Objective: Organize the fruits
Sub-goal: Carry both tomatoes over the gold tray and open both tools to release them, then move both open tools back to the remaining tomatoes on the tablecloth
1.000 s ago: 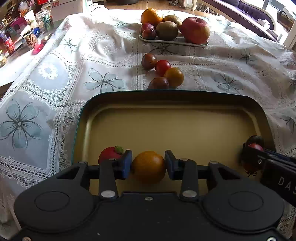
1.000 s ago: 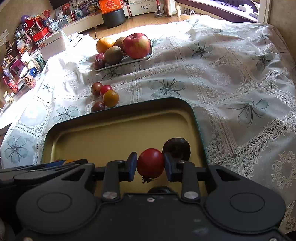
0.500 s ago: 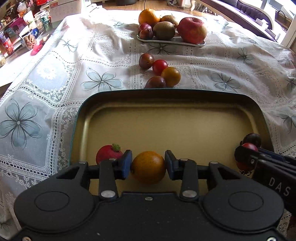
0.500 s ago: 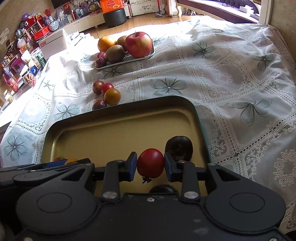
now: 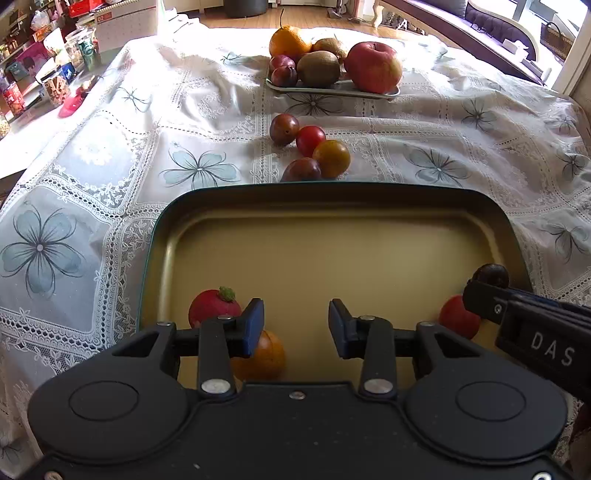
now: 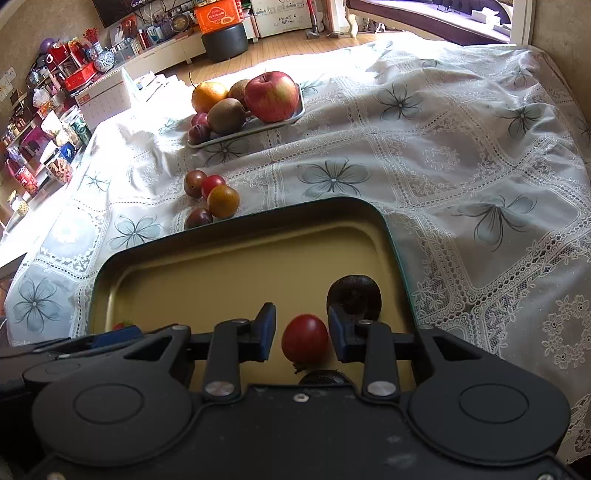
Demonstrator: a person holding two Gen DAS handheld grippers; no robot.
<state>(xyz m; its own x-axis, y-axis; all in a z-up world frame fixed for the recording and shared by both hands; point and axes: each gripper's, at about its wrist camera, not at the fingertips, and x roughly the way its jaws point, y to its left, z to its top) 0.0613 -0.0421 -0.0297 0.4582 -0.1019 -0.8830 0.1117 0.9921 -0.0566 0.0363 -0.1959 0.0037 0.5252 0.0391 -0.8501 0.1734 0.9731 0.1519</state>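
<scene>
A dark-rimmed tray with a tan floor [image 5: 332,236] [image 6: 236,266] lies on the tablecloth in front of both grippers. My left gripper [image 5: 296,325] is open over its near edge; a small orange fruit [image 5: 267,356] rests on the tray floor under its left finger, beside a red fruit with a green top [image 5: 212,306]. My right gripper [image 6: 301,332] is open too, with a red tomato [image 6: 304,338] lying loose between its fingers, next to a dark fruit [image 6: 354,295]. Several small fruits [image 5: 310,147] [image 6: 210,195] wait on the cloth just beyond the tray.
A white plate [image 5: 332,86] [image 6: 243,127] at the far side holds an apple, kiwis, an orange and plums. Boxes and jars [image 5: 55,81] crowd a shelf beyond the table's left edge. A wall stands at the right [image 6: 561,22].
Both grippers have opened. The orange fruit dropped from the left gripper onto the tray floor, and the tomato now lies free between the right fingers.
</scene>
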